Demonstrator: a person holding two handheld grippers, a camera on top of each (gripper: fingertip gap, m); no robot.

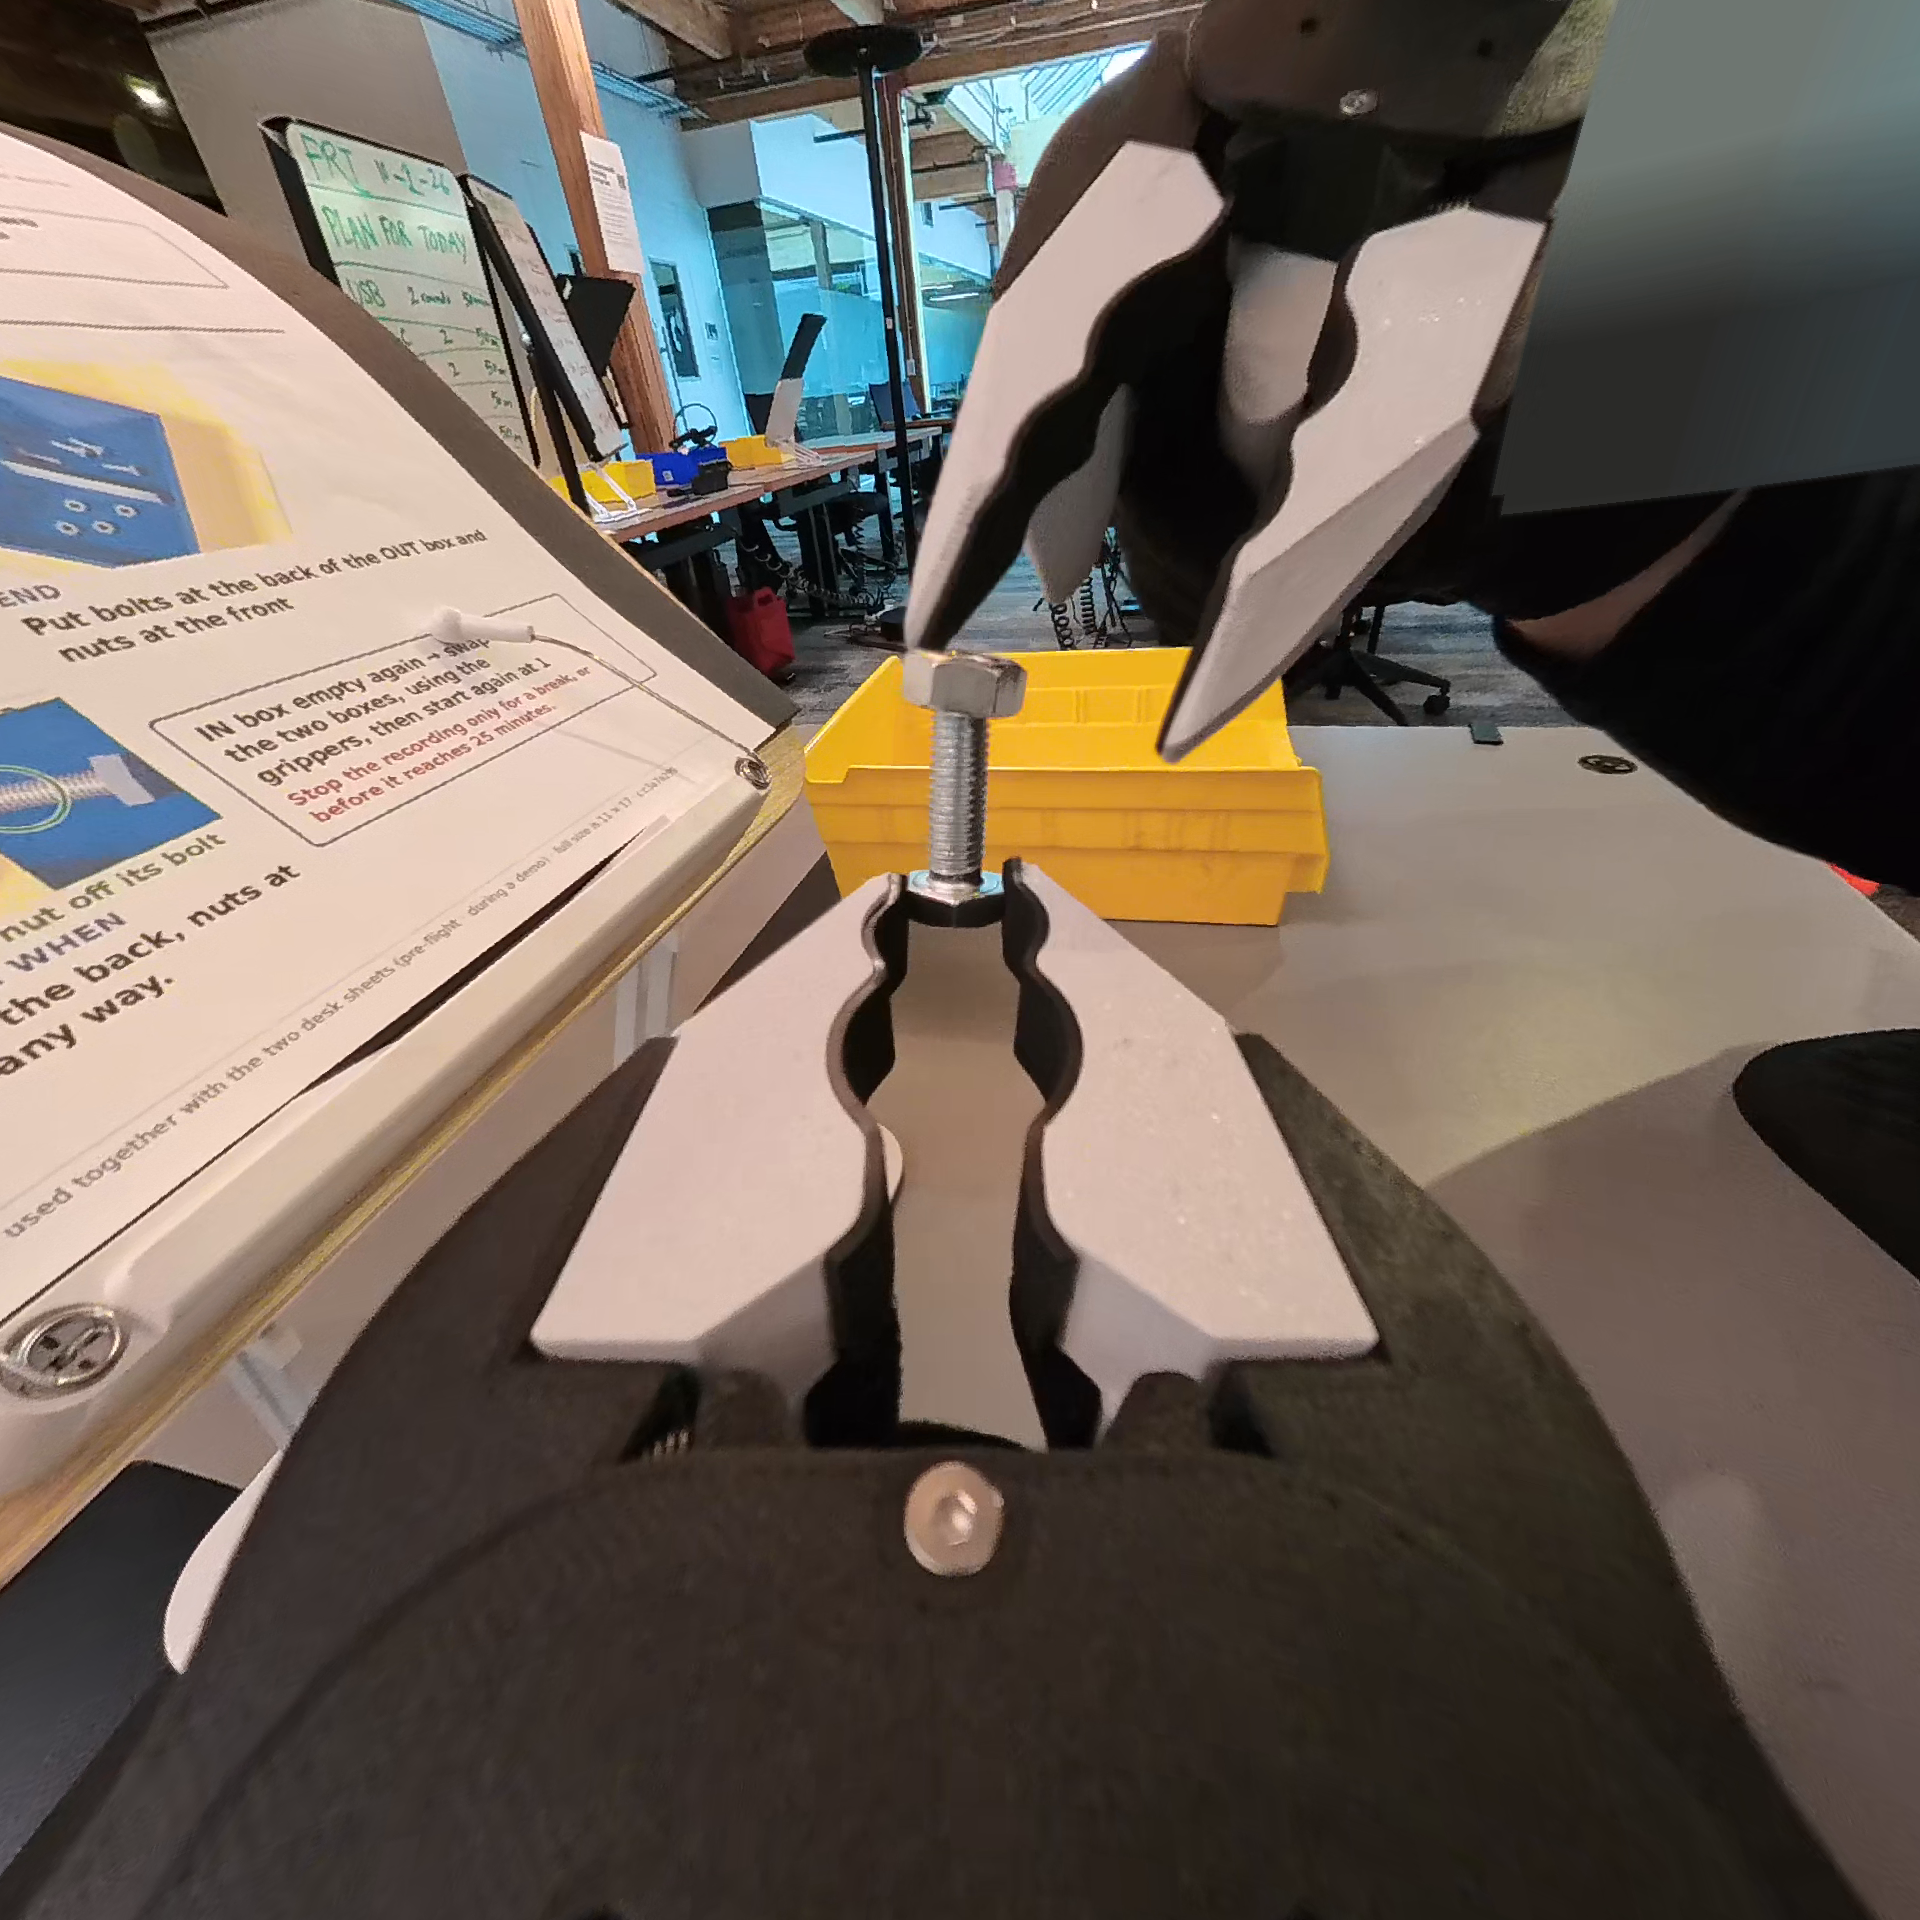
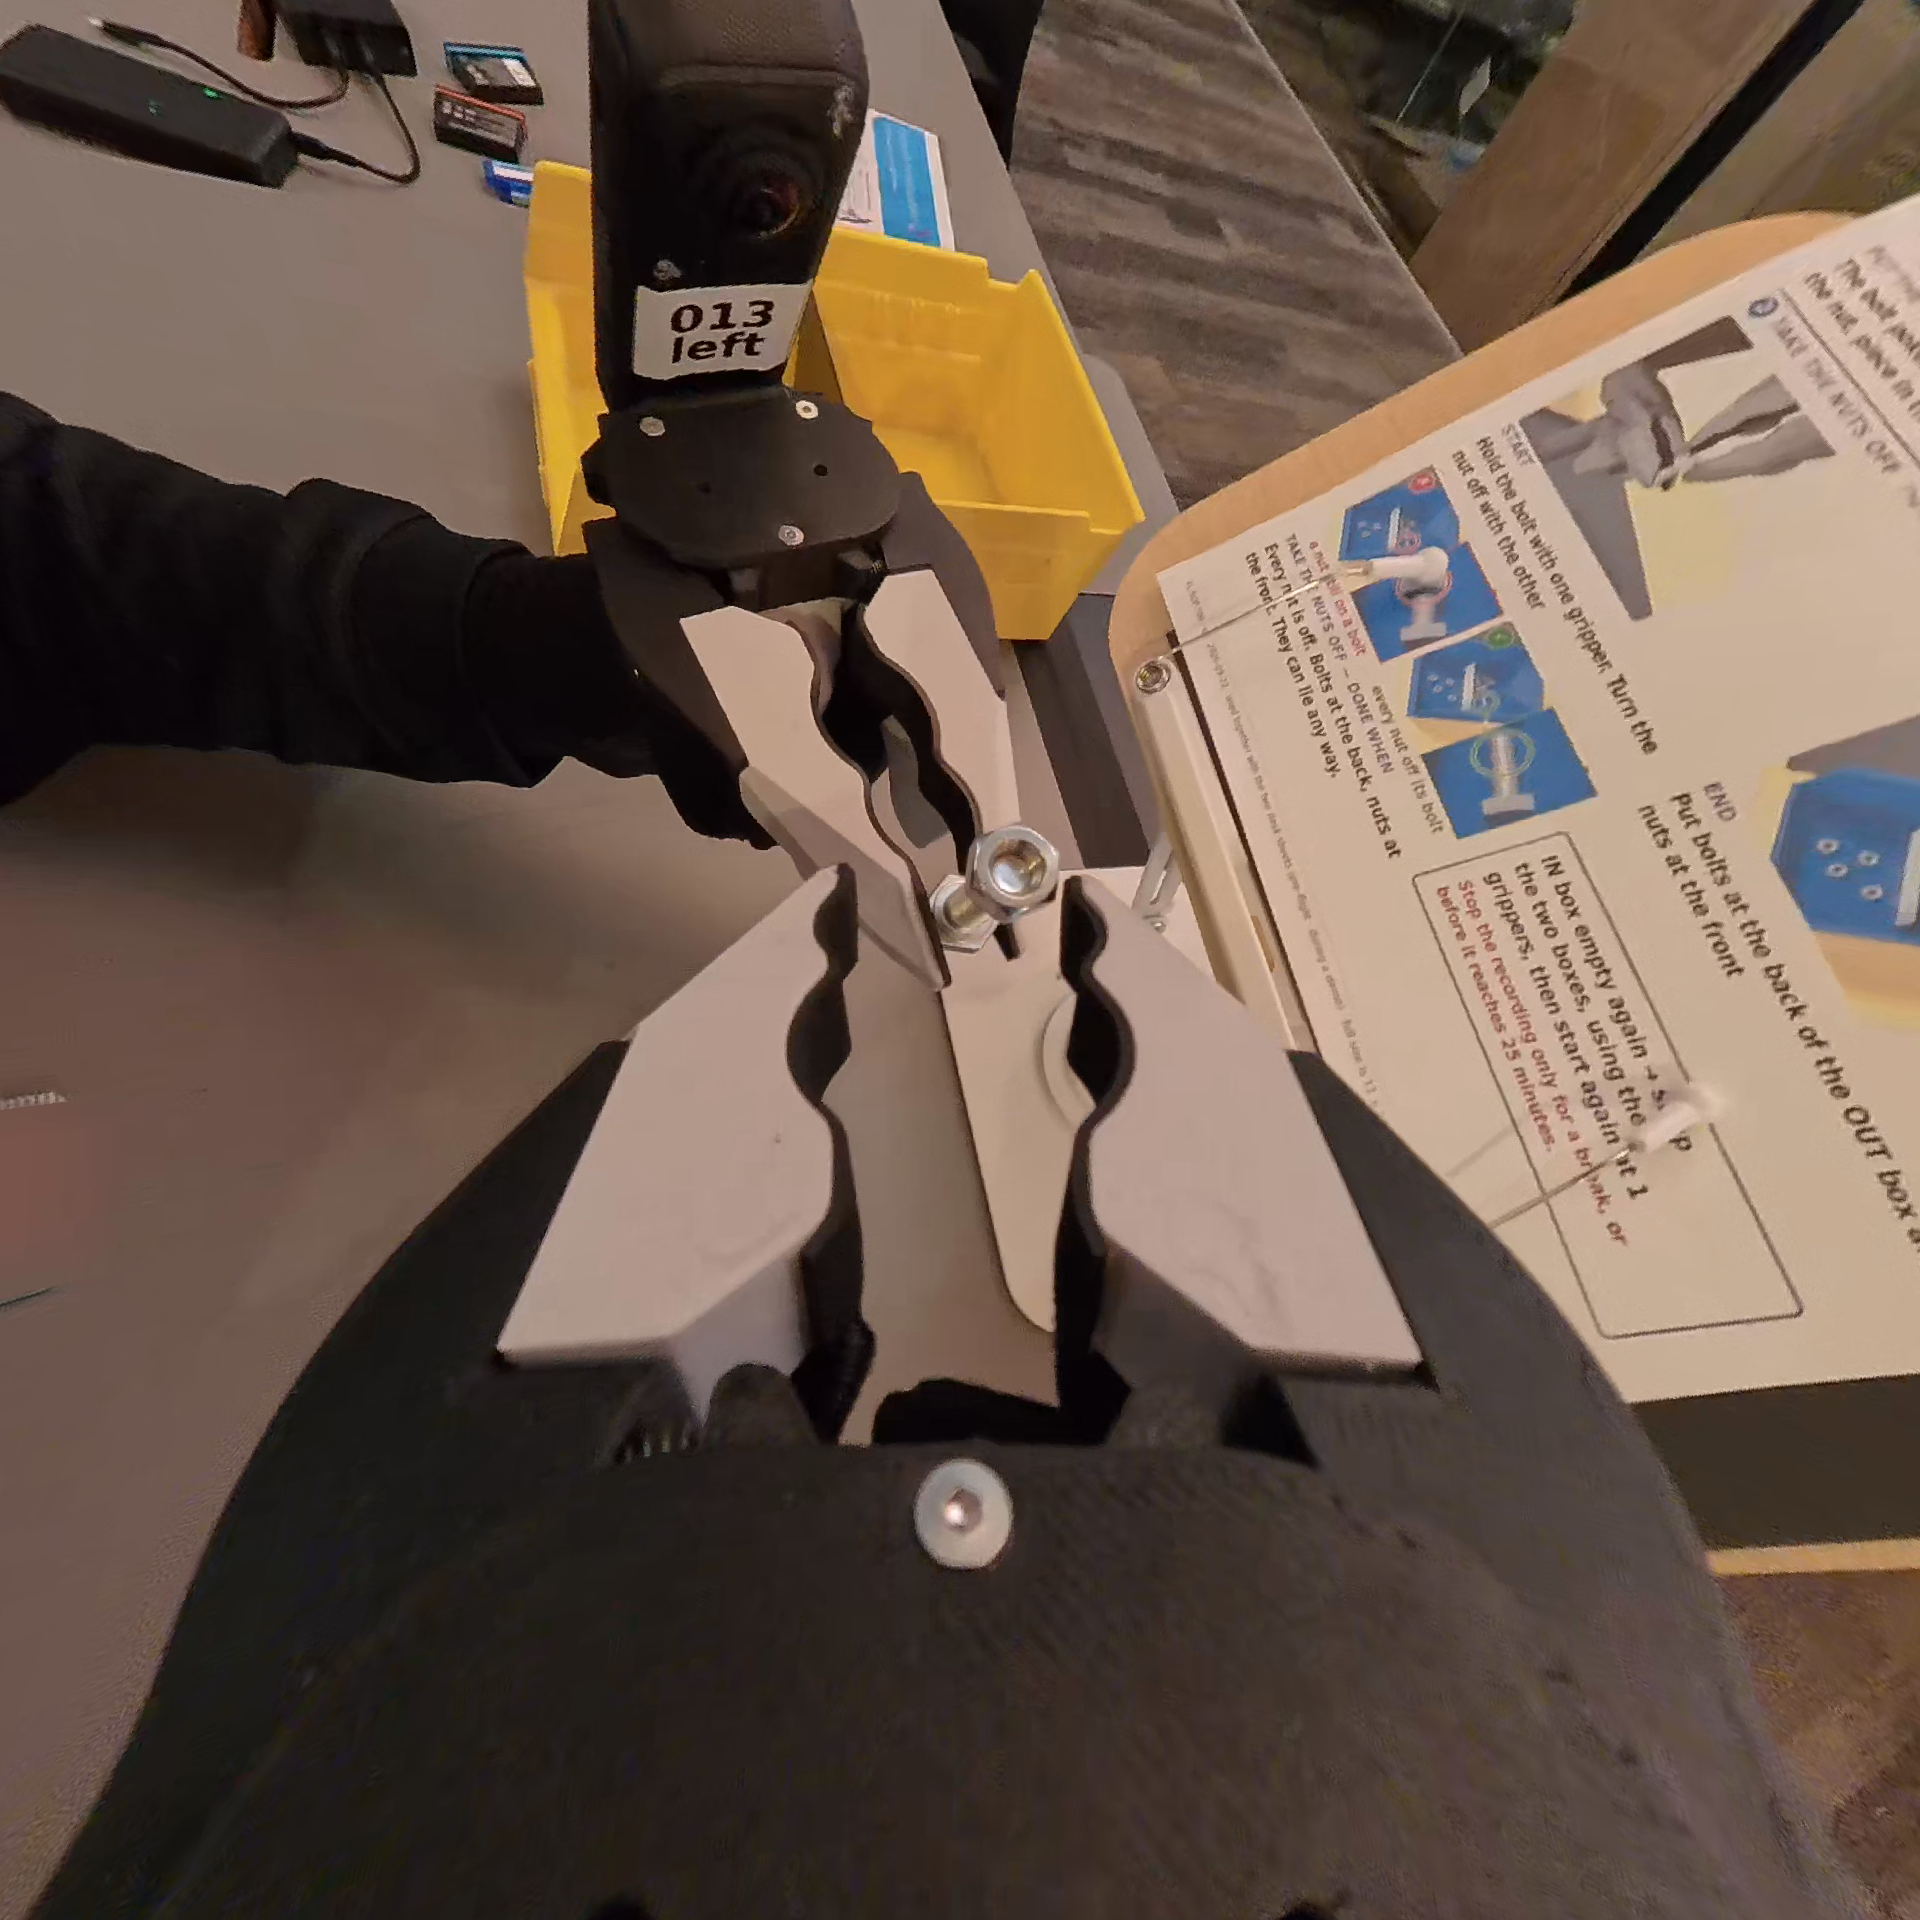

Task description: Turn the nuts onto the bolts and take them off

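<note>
In the left wrist view my left gripper (image 1: 951, 891) is shut on the head of a silver bolt (image 1: 958, 790) and holds it upright above the grey table. A hex nut (image 1: 964, 681) sits at the top end of the thread. My right gripper (image 1: 1049, 694) comes down from above with its jaws open. One fingertip (image 1: 928, 636) is at the nut's edge and the other hangs apart to the right. In the right wrist view the nut (image 2: 1013, 862) lies between the open tips of my right gripper (image 2: 951, 888). My left gripper (image 2: 961, 940) reaches in from the top.
A yellow bin (image 1: 1143, 821) stands on the table behind the bolt; it also shows in the right wrist view (image 2: 1039, 488). A tilted instruction board (image 1: 312, 675) (image 2: 1558, 831) stands close beside the grippers. A power adapter (image 2: 145, 114) and small devices lie at the far table end. The grippers are tip to tip, or close to it.
</note>
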